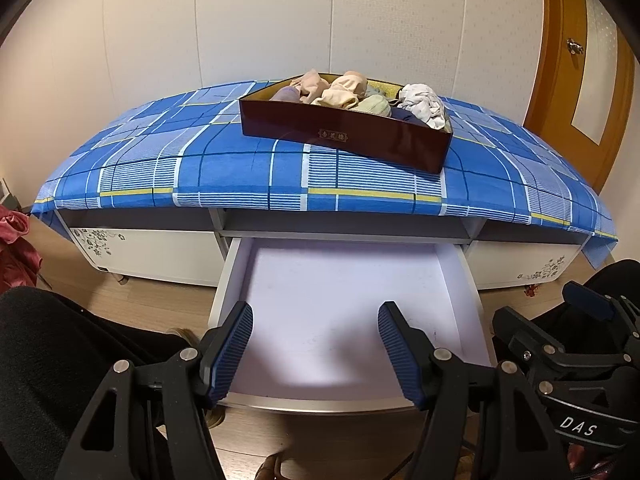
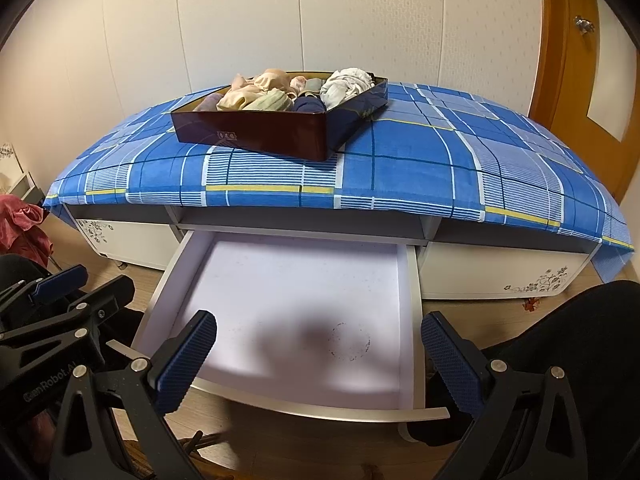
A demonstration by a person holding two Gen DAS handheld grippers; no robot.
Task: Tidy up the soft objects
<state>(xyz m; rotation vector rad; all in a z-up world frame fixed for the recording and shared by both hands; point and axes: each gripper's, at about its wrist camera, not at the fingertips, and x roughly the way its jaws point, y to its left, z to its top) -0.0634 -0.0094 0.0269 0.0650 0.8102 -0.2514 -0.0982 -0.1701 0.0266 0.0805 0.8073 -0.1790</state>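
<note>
So there's one low white cabinet [image 1: 140,246] draped in a blue plaid cloth [image 1: 240,172], its smooth flat drawer [image 1: 344,320] pulled out near. One glossy dark-red box [image 1: 344,136] sits far on top, stuffed with crumpled soft clothes [image 1: 340,90]. Left gripper [image 1: 316,354] and right gripper [image 2: 320,364] both gape open, holding nothing.

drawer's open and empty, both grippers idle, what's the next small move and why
Probably reach the right gripper up to the white cloth bundle in the dark red box. Both grippers are open and empty, the drawer holds nothing.
</note>
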